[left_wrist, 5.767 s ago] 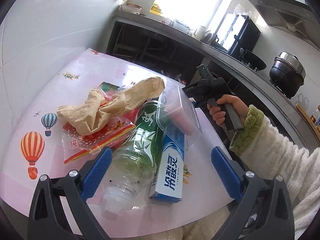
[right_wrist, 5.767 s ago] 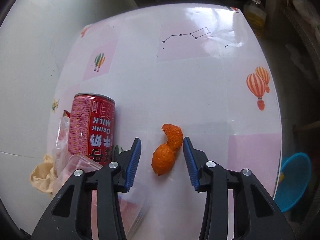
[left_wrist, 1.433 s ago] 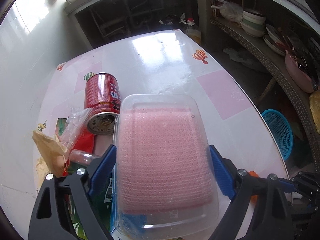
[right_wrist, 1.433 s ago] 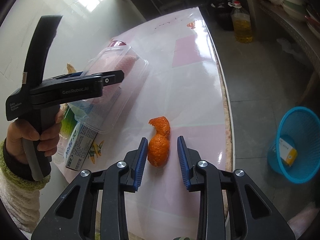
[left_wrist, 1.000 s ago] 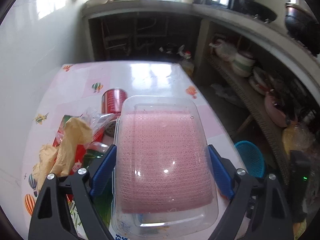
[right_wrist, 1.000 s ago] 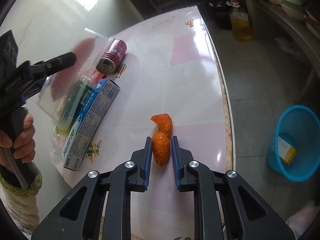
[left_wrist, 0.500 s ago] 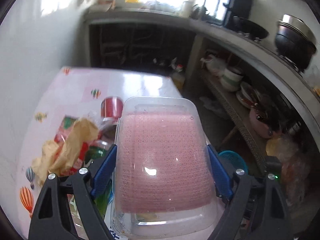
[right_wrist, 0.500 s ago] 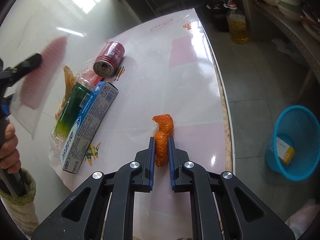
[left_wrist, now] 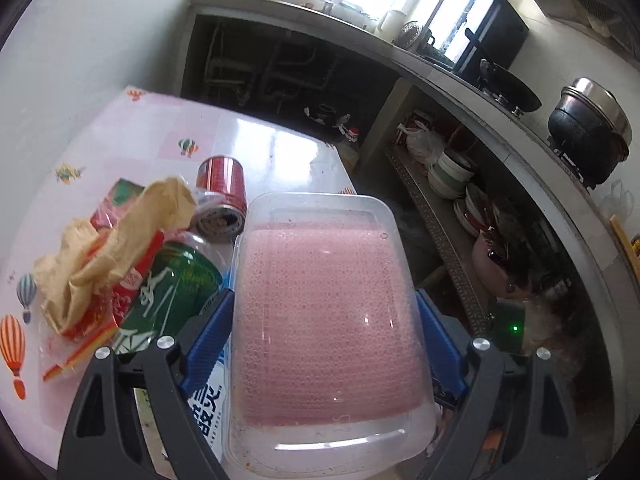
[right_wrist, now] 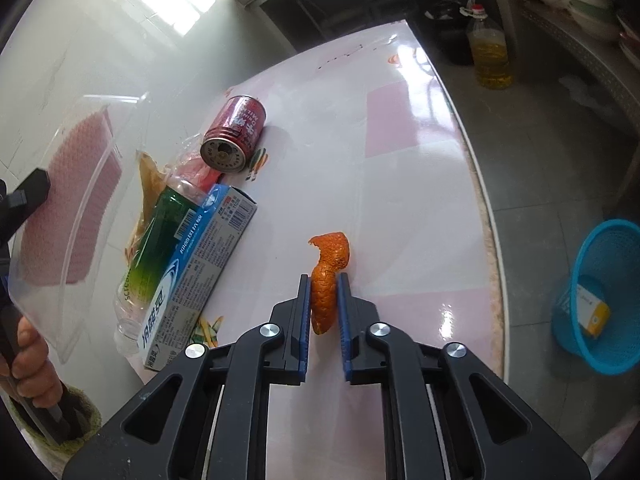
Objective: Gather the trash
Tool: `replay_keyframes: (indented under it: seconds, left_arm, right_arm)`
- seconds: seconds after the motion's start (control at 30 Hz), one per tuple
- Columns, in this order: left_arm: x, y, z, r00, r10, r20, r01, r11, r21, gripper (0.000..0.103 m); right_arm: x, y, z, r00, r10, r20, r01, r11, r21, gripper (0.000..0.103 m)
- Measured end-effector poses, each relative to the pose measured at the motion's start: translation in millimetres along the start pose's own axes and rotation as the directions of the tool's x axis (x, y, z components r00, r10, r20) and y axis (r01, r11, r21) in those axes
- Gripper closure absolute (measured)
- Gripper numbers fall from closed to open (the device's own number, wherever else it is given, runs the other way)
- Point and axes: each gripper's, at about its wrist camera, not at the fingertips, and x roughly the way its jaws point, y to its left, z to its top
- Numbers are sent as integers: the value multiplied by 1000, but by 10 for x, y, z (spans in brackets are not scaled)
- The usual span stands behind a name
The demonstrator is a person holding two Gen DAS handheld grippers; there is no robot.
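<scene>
A: At near table edge, right gripper (right_wrist: 323, 312) jaws easing apart, orange peel (right_wrist: 329, 276) between them. Why?
B: Judged: regripping for the blue basket (right_wrist: 600, 300), on the floor at right. Left gripper (left_wrist: 322, 320) stands clamped on clear tray (left_wrist: 326, 312), held up off the table

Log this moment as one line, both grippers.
left gripper: shut on clear plastic tray with pink liner | right gripper: jaws opening, orange peel between pads

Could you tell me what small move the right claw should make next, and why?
Probably firm the grip, then lift: the right claw brackets the orange peel with its jaws now opening, and the blue basket waits on the floor to its right.
</scene>
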Motion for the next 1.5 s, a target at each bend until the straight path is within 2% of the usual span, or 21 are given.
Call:
replay_keyframes:
  seconds: [0.1, 0.13, 0.3, 0.37, 0.4, 0.53, 0.6, 0.7, 0.77, 0.8, 0.87, 0.97, 1.07, 1.1, 1.13, 1.2, 1.27, 1.3, 1.33, 1.43, 1.5]
  left_arm:
    - [0, 81, -107, 998, -67, -20, 65, 996, -66, 17]
    - [-11, 92, -136, 996, -84, -17, 83, 994, -74, 17]
    - [-61, 156, -231, 980, -199, -1, 197, 969, -149, 17]
    - [-72, 173, -278, 960, -279, 4, 274, 942, -194, 17]
    - [-77, 167, -307, 945, -326, 7, 319, 922, -217, 17]
    - [-66, 74, -447, 878, -478, 21, 463, 838, -288, 17]
    - [-19, 28, -536, 843, -536, 28, 515, 792, -329, 16]
    - [93, -49, -664, 788, -615, 26, 577, 722, -382, 16]
    - [209, -106, -763, 751, -660, 14, 602, 675, -427, 16]
    - [256, -136, -810, 737, -676, 5, 608, 659, -444, 16]
    - [341, -197, -889, 713, -701, -15, 615, 635, -467, 16]
    - [436, -279, -1002, 700, -711, -58, 604, 634, -482, 16]
    - [490, -328, -1093, 695, -713, -90, 595, 641, -485, 16]
    - [510, -328, -1117, 692, -715, -96, 594, 640, -488, 16]
    - [528, -330, -1137, 694, -713, -102, 588, 643, -490, 16]
    - [540, -330, -1160, 715, -688, -123, 564, 671, -481, 16]
    - [548, -314, -1175, 718, -684, -127, 559, 676, -480, 15]
    - [545, -298, -1179, 718, -684, -126, 560, 676, -479, 15]
    - [537, -276, -1192, 720, -682, -126, 561, 679, -473, 15]
    - [489, -238, -1173, 747, -654, -118, 551, 708, -442, 13]
    - [411, -181, -1141, 771, -628, -100, 541, 730, -417, 13]
  right_arm:
    - [-80, -21, 14, 1000, 15, 20, -16, 1000, 13, 61]
    - [-153, -22, 13, 999, 28, 41, -29, 1000, 14, 58]
    - [-576, -86, -6, 976, 172, 131, -181, 981, 66, 54]
    - [-725, -98, -55, 951, 270, 152, -285, 954, 89, 51]
    - [-770, -94, -91, 933, 326, 154, -343, 935, 96, 49]
    - [-887, -58, -296, 826, 545, 142, -561, 818, 124, 43]
    - [-938, -83, -403, 767, 625, 145, -641, 753, 148, 42]
    - [-1022, -192, -532, 658, 728, 193, -753, 625, 205, 42]
    - [-1079, -265, -575, 617, 754, 226, -786, 575, 227, 42]
    - [-1106, -294, -584, 611, 754, 241, -791, 565, 237, 42]
    - [-1160, -326, -581, 616, 746, 255, -787, 566, 247, 42]
    - [-1156, -339, -574, 641, 725, 251, -766, 582, 274, 48]
    - [-1112, -375, -622, 673, 699, 242, -735, 599, 318, 62]
    - [-1076, -390, -635, 681, 691, 243, -728, 600, 332, 71]
    - [-1061, -411, -651, 680, 691, 246, -728, 593, 345, 80]
    - [-1075, -443, -671, 668, 697, 260, -737, 572, 360, 97]
    - [-1108, -422, -653, 699, 667, 258, -710, 606, 359, 99]
    - [-1124, -409, -642, 704, 662, 258, -705, 607, 367, 99]
    - [-1161, -393, -629, 721, 644, 254, -689, 630, 359, 100]
    - [-1248, -284, -556, 763, 601, 237, -646, 696, 314, 100]
    - [-1297, -167, -478, 792, 566, 228, -610, 746, 269, 100]
